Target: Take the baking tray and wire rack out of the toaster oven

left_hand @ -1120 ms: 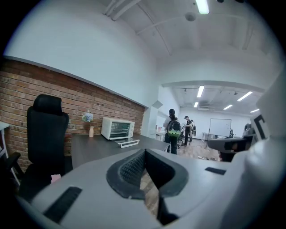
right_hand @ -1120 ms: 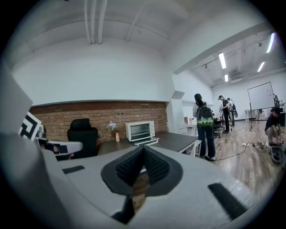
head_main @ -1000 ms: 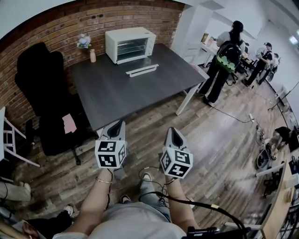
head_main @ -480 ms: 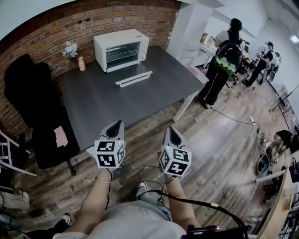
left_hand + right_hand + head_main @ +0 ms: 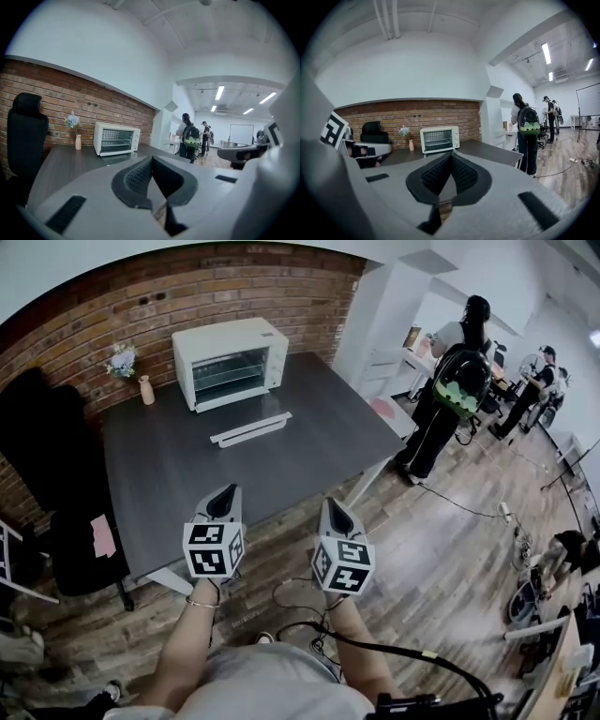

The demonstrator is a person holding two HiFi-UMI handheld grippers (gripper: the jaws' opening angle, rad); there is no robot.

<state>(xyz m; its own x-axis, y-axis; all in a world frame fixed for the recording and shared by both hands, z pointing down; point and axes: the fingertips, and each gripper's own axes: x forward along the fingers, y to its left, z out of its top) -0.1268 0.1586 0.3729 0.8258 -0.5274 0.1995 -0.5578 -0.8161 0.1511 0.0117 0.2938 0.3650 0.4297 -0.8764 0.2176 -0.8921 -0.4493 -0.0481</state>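
In the head view, the person is holding both arms forward, side by side, near the front edge of the dark table (image 5: 291,465). The left gripper (image 5: 224,496) and the right gripper (image 5: 333,507) are pointing toward the table, only a little downward. Each one is carrying a cube with black-and-white square markers. The white toaster oven (image 5: 230,362) is standing at the far side of the table, by the brick wall (image 5: 234,287). Its front is standing open, and a white bar (image 5: 250,429) is lying just in front of it. Pale shelves are showing inside, but I cannot tell the baking tray from the wire rack. A second ago the table and the oven were lying further away and more to the right. Now the grippers are reaching over the table edge, with the jaws closed as before.

In the left gripper view, the left gripper (image 5: 153,161) is keeping its jaws fully together with nothing between them. The oven (image 5: 116,138) is standing far ahead, with a small vase (image 5: 78,141) to its left.

In the right gripper view, the right gripper (image 5: 451,159) is also closed and empty. The oven (image 5: 439,138) is standing straight ahead, well apart from it.
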